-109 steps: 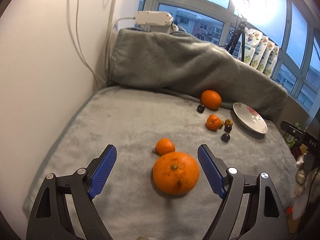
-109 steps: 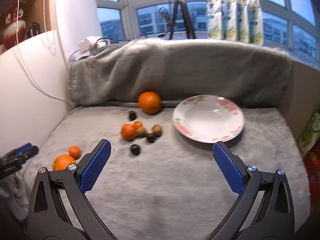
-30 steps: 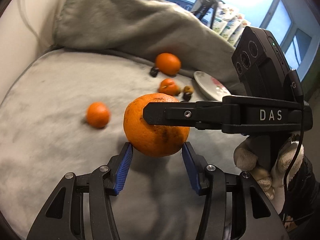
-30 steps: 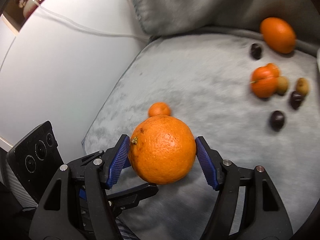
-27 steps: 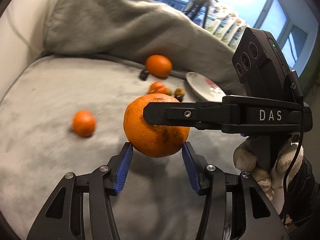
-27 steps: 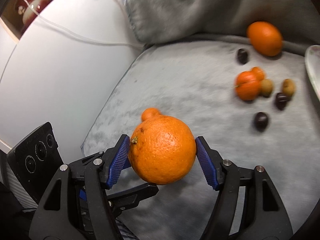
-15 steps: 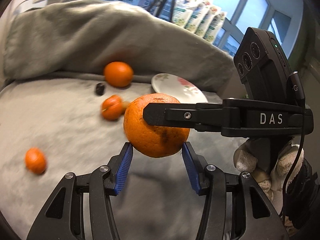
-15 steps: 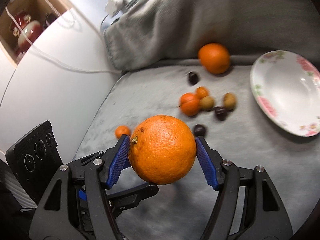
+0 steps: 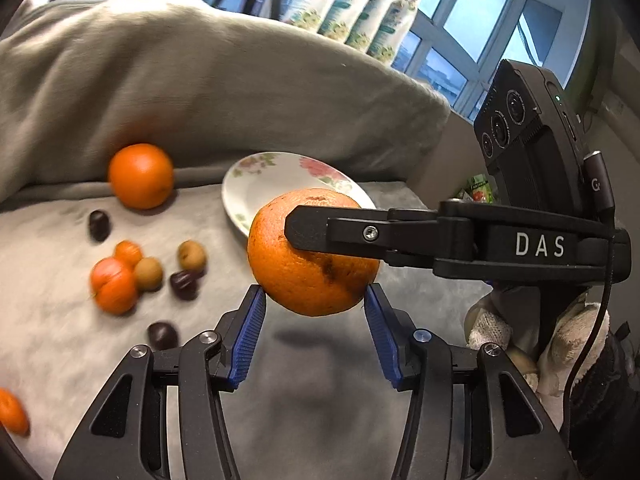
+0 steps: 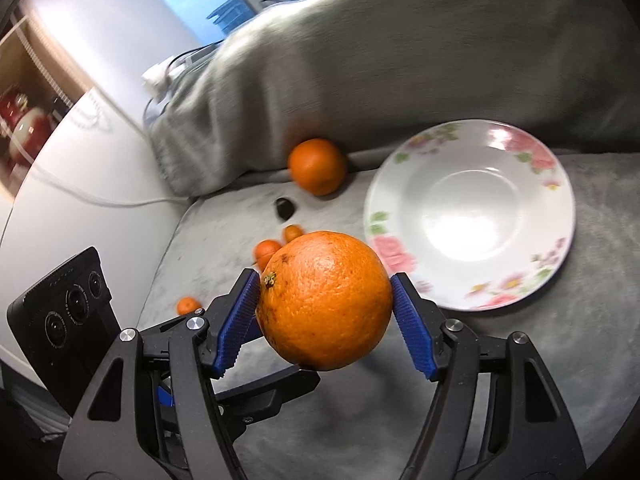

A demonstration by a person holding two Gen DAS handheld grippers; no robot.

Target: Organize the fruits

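A large orange (image 9: 310, 272) (image 10: 326, 300) hangs in the air, gripped from two sides. My left gripper (image 9: 314, 304) is shut on its lower part. My right gripper (image 10: 324, 300) is shut on its sides, and one right finger (image 9: 340, 232) crosses the orange in the left wrist view. A white floral plate (image 9: 272, 178) (image 10: 472, 212) lies on the grey blanket just beyond the orange. A second orange (image 9: 140, 176) (image 10: 318, 166) rests against the blanket fold.
Small tangerines (image 9: 114, 284) (image 10: 267, 251), brownish fruits (image 9: 192, 255) and dark fruits (image 9: 99, 224) (image 10: 285, 208) lie scattered left of the plate. One tangerine (image 9: 12, 412) (image 10: 188, 305) sits apart near the left edge. A grey padded backrest (image 9: 200, 92) and a white wall (image 10: 80, 184) bound the surface.
Both grippers, still shut on the large orange, have carried it to the right, away from the lone tangerine and close to the plate.
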